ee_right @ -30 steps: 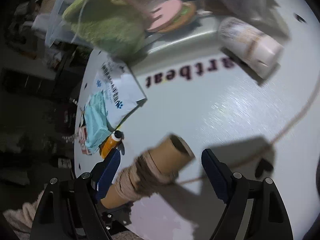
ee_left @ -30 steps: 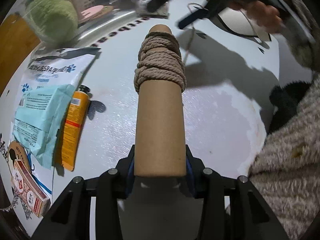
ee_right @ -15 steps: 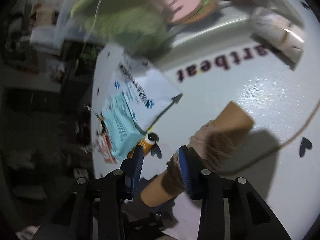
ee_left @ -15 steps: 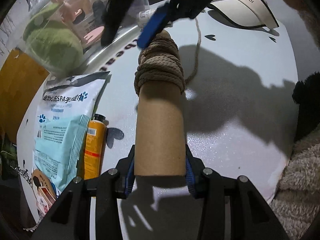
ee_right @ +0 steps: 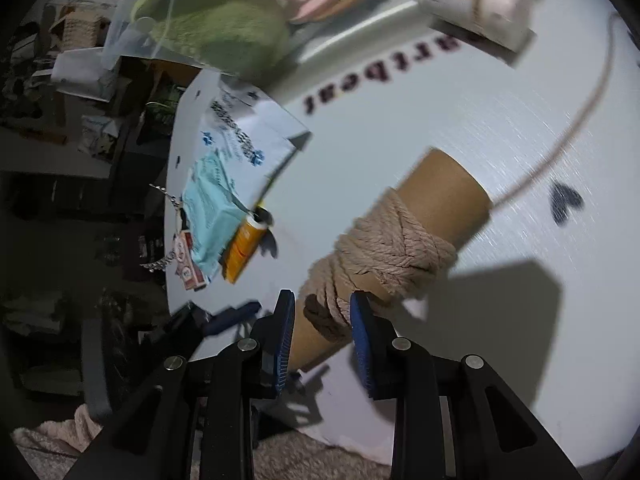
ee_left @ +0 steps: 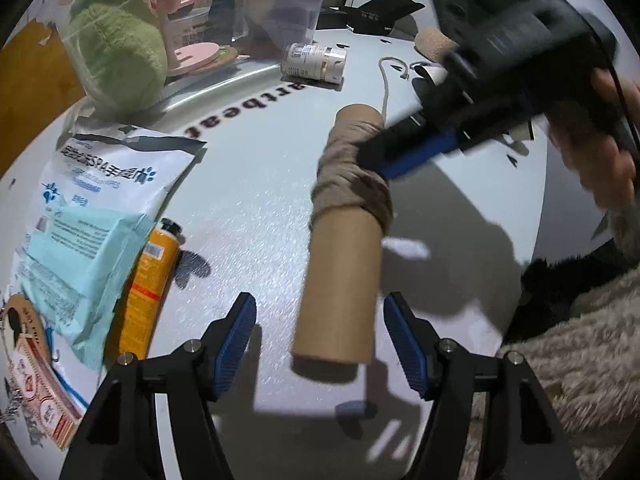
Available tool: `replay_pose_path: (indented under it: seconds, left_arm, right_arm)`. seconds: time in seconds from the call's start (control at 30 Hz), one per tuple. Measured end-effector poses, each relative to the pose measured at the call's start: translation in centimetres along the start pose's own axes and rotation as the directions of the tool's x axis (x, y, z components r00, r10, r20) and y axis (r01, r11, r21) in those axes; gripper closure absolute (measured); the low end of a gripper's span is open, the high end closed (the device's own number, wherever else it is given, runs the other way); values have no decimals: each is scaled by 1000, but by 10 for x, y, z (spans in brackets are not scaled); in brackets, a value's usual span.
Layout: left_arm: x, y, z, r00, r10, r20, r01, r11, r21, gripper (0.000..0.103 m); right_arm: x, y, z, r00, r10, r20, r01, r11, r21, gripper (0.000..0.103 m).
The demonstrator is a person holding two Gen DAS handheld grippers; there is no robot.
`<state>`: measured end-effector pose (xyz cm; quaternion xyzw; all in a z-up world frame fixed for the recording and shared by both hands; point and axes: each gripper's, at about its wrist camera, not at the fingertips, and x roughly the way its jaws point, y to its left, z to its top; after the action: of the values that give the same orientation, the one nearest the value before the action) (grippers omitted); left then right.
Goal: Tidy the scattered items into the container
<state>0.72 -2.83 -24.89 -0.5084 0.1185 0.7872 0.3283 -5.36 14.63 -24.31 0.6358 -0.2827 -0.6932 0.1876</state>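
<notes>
Two hand-held grippers shared the rope tube (ee_left: 340, 268) above the worktop (ee_left: 256, 184): left hand-held gripper (ee_left: 320, 340) opening off it, right hand-held gripper (ee_right: 320, 332) closing on its rope, which might slip.

One rope-wound cardboard tube (ee_left: 340, 264), one orange tube (ee_left: 146, 280), two pouches (ee_left: 92, 200), one white bottle (ee_left: 314, 62), one clear container (ee_left: 192, 20)

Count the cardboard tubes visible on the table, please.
1: the cardboard tube wound with rope, between the left gripper's open fingers, the right gripper clamping it. Others may be hidden.
</notes>
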Motion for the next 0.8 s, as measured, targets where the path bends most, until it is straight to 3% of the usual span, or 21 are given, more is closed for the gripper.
replay_pose_path:
  seconds: [0.07,0.13,0.2,0.23,0.33,0.4,0.47,0.53,0.6,0.63,0.73,0.8]
  left_arm:
    - [7,-3,4,1000,-22,-21,22,1000,-5,38]
    - [15,-7,7,998,-46,-48,46,999,3,39]
    - [24,-13,7,994,-69,-89,72,997,22,58]
    - [26,-16,7,993,-63,-98,67,997,39,59]
    - [29,-34,7,996,9,-84,3,991,137,61]
    - [30,-43,5,995,82,-62,-68,976,205,61]
    - [33,-55,2,985,170,-32,-153,943,297,61]
    - [36,-66,-2,968,252,1,-232,892,387,61]
    - [39,-75,-7,949,314,40,-296,834,465,61]
    - [39,-79,-11,939,339,61,-322,804,500,61]
    - [41,-86,-21,911,394,123,-387,714,584,61]
    - [41,-90,-27,899,409,159,-412,663,625,61]
  right_arm:
    - [2,-9,-7,999,-50,-6,50,998,27,73]
    - [3,-18,-11,1000,-28,-4,28,997,66,73]
    - [1,-24,-14,1000,-21,-2,21,996,85,73]
    - [-1,-23,-15,999,-38,-1,38,997,70,73]
    - [-15,-14,-16,992,-125,24,126,992,-30,73]
    - [-27,-3,-16,979,-196,60,203,967,-154,73]
    - [-38,9,-16,956,-275,101,292,916,-276,73]
    - [-46,18,-15,931,-336,140,364,847,-387,72]
    - [-52,23,-10,917,-368,155,397,797,-456,61]
    - [-55,24,-7,912,-378,158,406,779,-477,51]
    - [-58,22,9,919,-365,149,390,792,-470,51]
    - [-56,16,21,932,-337,134,362,835,-415,51]
